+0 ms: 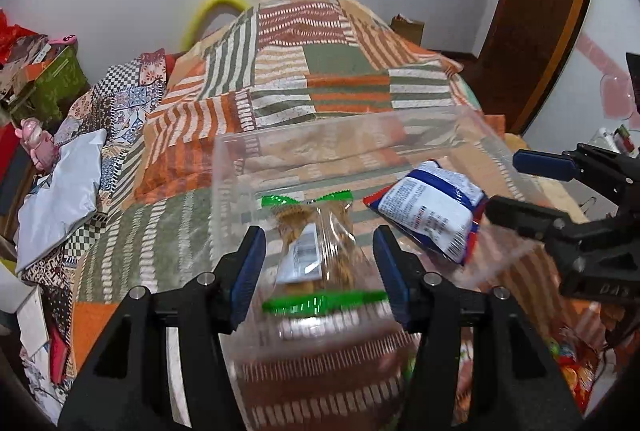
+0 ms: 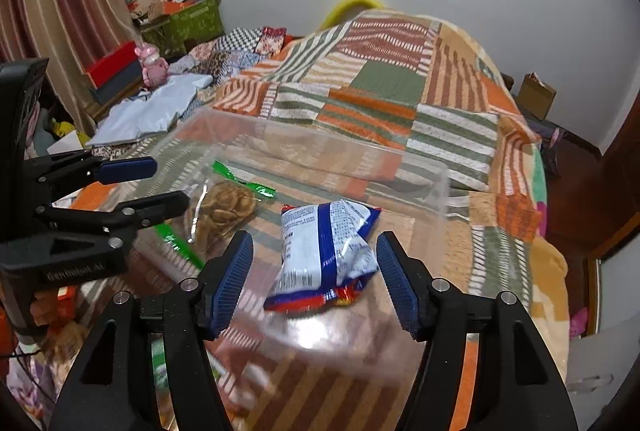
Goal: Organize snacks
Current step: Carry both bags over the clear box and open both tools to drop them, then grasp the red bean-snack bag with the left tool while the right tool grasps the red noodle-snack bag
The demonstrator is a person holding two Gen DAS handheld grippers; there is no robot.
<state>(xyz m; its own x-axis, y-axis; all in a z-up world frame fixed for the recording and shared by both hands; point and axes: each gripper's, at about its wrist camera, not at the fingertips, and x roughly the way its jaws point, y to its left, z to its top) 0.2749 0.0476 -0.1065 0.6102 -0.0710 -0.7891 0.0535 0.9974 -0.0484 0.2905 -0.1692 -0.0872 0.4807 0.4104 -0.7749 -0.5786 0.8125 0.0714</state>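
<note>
Snacks (image 2: 326, 259) between parted, empty tongs (image 2: 316, 279)

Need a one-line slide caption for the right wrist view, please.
Right gripper open above a blue-and-white snack packet lying in the clear plastic bin, beside a green-sealed cookie bag.

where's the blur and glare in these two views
Left wrist view: the near wall of the clear box and the green-edged cookie bag smear low in frame; the bedspread stays sharp. Right wrist view: the box's near wall blurs with pale glare, while the blue and white packet reads fairly clearly. Both views bend straight edges at the rim.
</note>
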